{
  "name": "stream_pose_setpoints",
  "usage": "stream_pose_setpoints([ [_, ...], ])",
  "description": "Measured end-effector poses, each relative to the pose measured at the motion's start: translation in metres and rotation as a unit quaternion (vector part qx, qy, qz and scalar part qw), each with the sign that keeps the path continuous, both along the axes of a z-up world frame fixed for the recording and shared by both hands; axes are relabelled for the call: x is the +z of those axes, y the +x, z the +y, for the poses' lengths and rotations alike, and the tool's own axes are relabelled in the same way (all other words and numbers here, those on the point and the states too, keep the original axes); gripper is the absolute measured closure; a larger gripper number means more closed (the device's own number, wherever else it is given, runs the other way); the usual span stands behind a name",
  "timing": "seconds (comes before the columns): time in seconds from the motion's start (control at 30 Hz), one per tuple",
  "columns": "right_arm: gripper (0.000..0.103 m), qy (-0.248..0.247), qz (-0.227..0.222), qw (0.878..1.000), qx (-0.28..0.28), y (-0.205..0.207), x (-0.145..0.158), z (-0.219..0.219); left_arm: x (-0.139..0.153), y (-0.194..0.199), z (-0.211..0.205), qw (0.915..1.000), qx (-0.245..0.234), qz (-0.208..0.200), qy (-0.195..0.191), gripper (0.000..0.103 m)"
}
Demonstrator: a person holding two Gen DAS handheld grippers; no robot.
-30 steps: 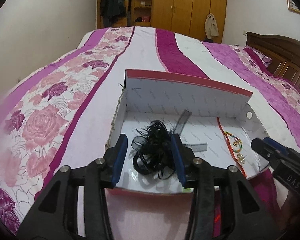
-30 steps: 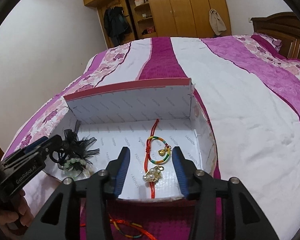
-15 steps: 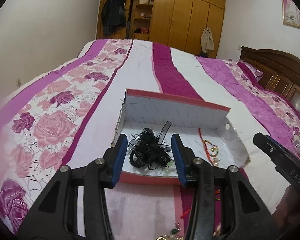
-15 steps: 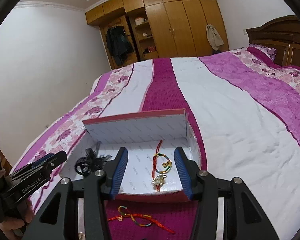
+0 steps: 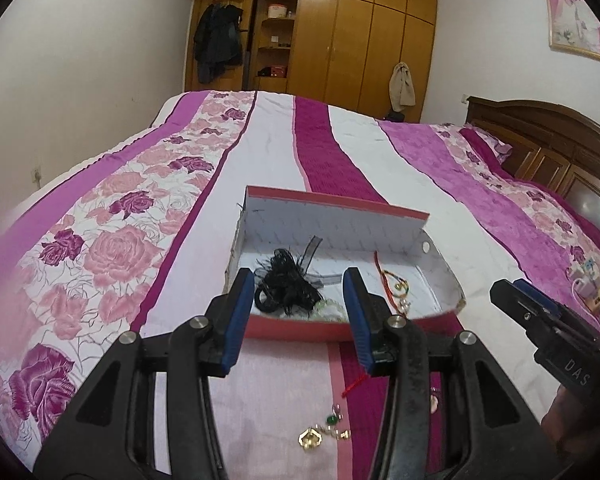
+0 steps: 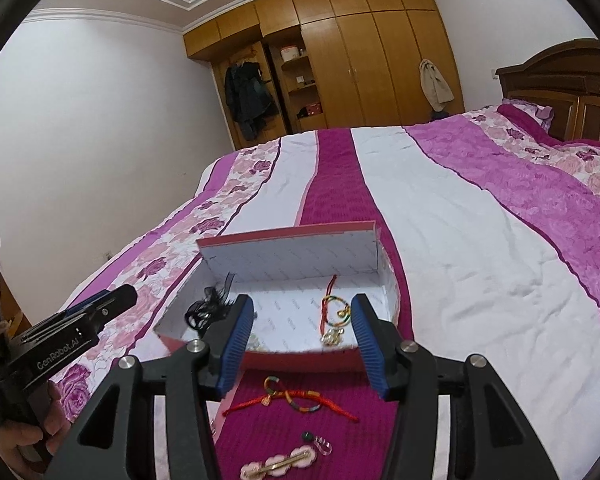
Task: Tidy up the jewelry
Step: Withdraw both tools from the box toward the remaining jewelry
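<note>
An open white box with red outer walls (image 5: 340, 222) (image 6: 292, 254) lies on the bed. Inside are a black feathery hair tie (image 5: 286, 286) (image 6: 206, 310) and a multicoloured bracelet on a red cord (image 5: 396, 284) (image 6: 336, 312) with a small gold piece (image 6: 332, 336). On the bedspread in front of the box lie a red corded bracelet (image 6: 296, 398), a pink hair clip (image 6: 278, 464), a green bead (image 6: 307, 436) and gold trinkets (image 5: 324, 432). My left gripper (image 5: 296, 316) and right gripper (image 6: 304, 340) are both open and empty, held above and before the box.
The bed has a purple, white and floral bedspread (image 5: 112, 248). A wooden wardrobe (image 5: 340, 36) stands at the back and a wooden headboard (image 5: 548, 144) at the right. The other gripper shows at the side of each view (image 5: 548, 324) (image 6: 64, 332).
Both grippers have pulled back and up from the box, which now looks smaller and farther. The loose jewellery on the bedspread in front of the box has come into view.
</note>
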State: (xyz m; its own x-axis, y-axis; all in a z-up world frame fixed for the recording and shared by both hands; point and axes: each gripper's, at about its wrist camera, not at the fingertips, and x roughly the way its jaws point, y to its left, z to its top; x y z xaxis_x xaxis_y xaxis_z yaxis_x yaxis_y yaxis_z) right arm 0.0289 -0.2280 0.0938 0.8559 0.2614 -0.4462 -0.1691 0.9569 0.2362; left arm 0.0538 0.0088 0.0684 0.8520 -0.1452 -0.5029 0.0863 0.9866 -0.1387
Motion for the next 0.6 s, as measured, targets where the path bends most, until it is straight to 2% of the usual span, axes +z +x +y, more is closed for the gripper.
stream_pose_setpoints([
  [0.17,0.049,-0.006,0.006,1.000,0.005,-0.015,-0.003,0.000,-0.002,-0.011,0.004,0.9999,-0.001,0.013,-0.004,0.065],
  [0.6,0.049,-0.016,0.045,0.999,-0.007,-0.040,-0.026,-0.019,-0.027,-0.020,-0.001,0.9962,-0.021,0.084,0.003,0.065],
])
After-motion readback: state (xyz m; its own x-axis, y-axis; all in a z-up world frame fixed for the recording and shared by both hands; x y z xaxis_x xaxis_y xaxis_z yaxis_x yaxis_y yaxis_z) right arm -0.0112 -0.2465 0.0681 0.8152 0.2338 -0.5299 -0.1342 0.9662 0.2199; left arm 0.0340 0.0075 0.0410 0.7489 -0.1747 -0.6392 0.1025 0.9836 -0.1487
